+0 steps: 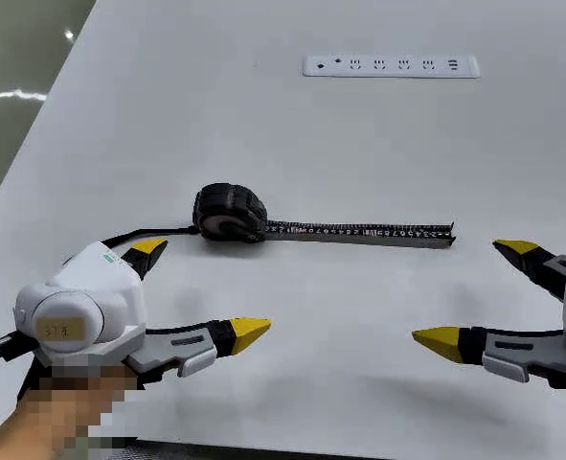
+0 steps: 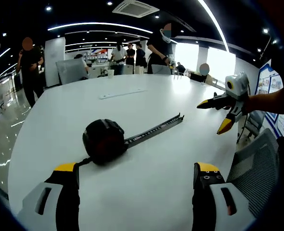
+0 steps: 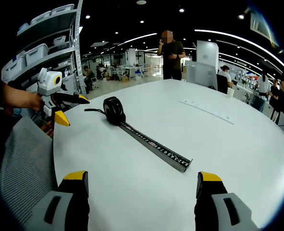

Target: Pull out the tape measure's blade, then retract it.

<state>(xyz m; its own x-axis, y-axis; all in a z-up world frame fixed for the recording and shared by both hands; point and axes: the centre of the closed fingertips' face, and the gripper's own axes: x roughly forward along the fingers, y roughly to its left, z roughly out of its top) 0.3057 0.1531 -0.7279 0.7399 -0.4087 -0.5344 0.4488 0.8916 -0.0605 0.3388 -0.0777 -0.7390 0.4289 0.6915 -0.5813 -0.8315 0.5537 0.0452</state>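
Left gripper (image 1: 211,286) near tape measure (image 1: 230,213), apart; blade (image 1: 359,231) extended.

The bench (image 1: 359,144) is plain white, as is the power strip (image 1: 391,66). The tape measure (image 1: 229,213) has a black case with a dull grey-pink side. Its blade (image 1: 369,233) is dark with fine pale markings. The left gripper (image 1: 209,286) and right gripper (image 1: 458,290) have white and grey bodies and black fingers (image 1: 249,331) tipped yellow.
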